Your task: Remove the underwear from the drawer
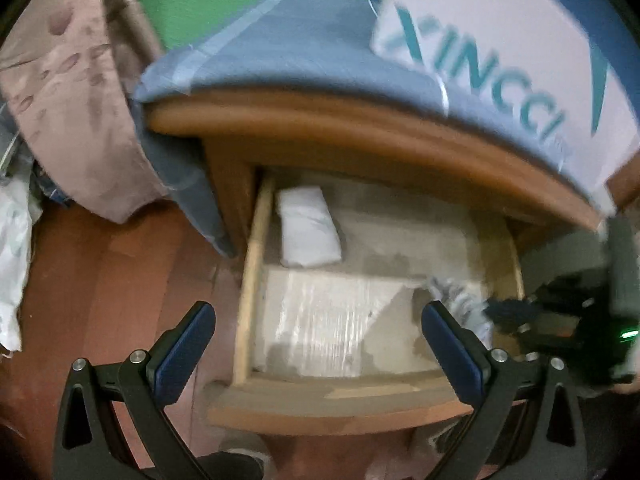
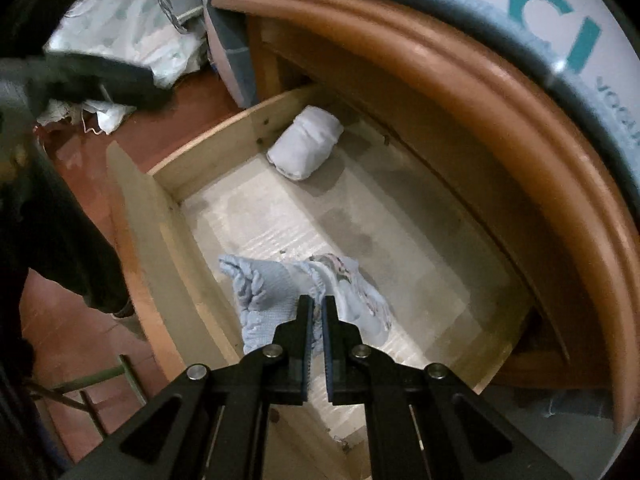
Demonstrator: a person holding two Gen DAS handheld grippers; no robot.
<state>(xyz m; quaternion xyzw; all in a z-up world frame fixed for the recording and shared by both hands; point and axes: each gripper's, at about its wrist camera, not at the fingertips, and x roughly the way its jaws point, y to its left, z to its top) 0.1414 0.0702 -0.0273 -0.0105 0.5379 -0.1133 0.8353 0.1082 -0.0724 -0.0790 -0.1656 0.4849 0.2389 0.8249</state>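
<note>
The wooden drawer point(image 1: 250, 280) stands pulled open under a brown table edge; it also shows in the right wrist view point(image 2: 208, 148). My right gripper point(image 2: 317, 308) is shut on light blue underwear point(image 2: 268, 288) and holds it just above the drawer floor near the front. The underwear shows blurred in the left wrist view point(image 1: 460, 300), with the right gripper point(image 1: 508, 312) on it. A white rolled cloth point(image 1: 308, 228) lies at the drawer's back left, also in the right wrist view point(image 2: 306, 142). My left gripper point(image 1: 318, 324) is open and empty above the drawer front.
A blue cloth point(image 1: 304, 40) and a white sheet with teal letters point(image 1: 500, 52) cover the tabletop. A pink patterned fabric point(image 1: 76, 92) hangs at the left. White bags point(image 2: 132, 36) lie on the red-brown floor point(image 1: 100, 280).
</note>
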